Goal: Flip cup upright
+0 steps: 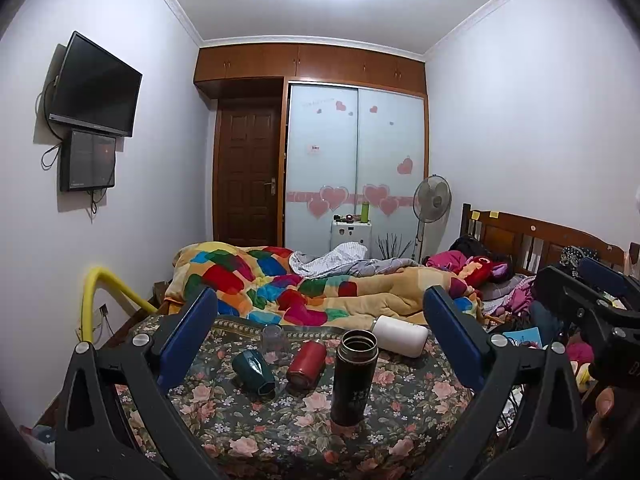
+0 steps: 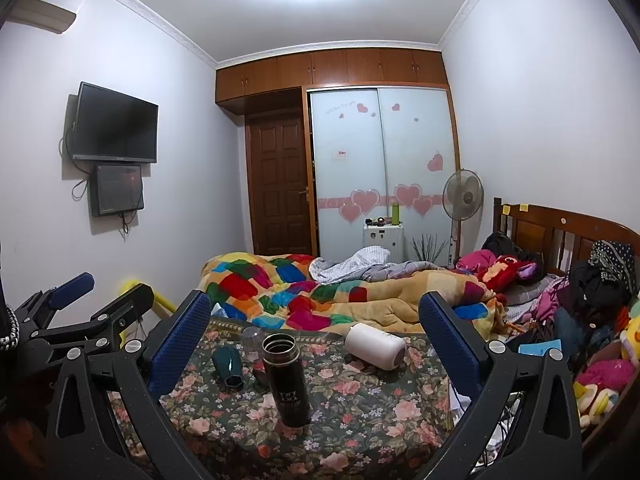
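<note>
On a floral-cloth table (image 1: 400,420) several cups stand or lie. A black flask (image 1: 354,376) (image 2: 286,380) stands upright with its mouth open. A white cup (image 1: 400,335) (image 2: 375,346), a red cup (image 1: 306,362) and a dark green cup (image 1: 253,370) (image 2: 228,364) lie on their sides. A clear glass (image 1: 273,338) (image 2: 252,340) stands mouth down at the back. My left gripper (image 1: 320,332) and right gripper (image 2: 316,332) are open, empty, and held back from the cups above the table's near side.
Behind the table is a bed with a patchwork quilt (image 1: 280,284). Clothes and plush toys pile at the right (image 2: 600,320). A yellow pipe (image 1: 96,292) curves at the left. The right gripper shows at the right edge of the left wrist view (image 1: 592,300).
</note>
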`<control>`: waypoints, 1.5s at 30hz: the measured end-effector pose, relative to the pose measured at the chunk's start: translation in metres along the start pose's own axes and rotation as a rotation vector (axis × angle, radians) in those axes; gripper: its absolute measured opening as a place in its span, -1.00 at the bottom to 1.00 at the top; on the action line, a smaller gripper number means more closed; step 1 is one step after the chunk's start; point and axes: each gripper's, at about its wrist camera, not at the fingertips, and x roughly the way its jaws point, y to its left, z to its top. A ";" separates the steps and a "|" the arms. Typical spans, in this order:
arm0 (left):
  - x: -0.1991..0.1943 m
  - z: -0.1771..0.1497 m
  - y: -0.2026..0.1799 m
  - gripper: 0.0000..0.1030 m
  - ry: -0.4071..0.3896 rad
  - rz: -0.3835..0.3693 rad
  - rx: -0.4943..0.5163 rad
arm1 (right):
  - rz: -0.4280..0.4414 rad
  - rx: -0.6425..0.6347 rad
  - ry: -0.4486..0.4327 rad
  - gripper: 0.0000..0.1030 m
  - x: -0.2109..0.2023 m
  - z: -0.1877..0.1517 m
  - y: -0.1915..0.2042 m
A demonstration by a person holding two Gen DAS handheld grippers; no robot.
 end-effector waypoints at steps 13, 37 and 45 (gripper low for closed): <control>0.002 0.000 -0.001 1.00 0.005 -0.007 -0.001 | 0.002 0.004 0.001 1.00 0.000 0.000 -0.001; 0.006 0.003 -0.001 1.00 0.004 -0.025 0.007 | 0.001 0.007 0.002 1.00 0.001 0.000 0.000; 0.006 0.006 -0.001 1.00 0.003 -0.031 0.003 | 0.000 0.007 0.003 1.00 0.001 0.000 0.001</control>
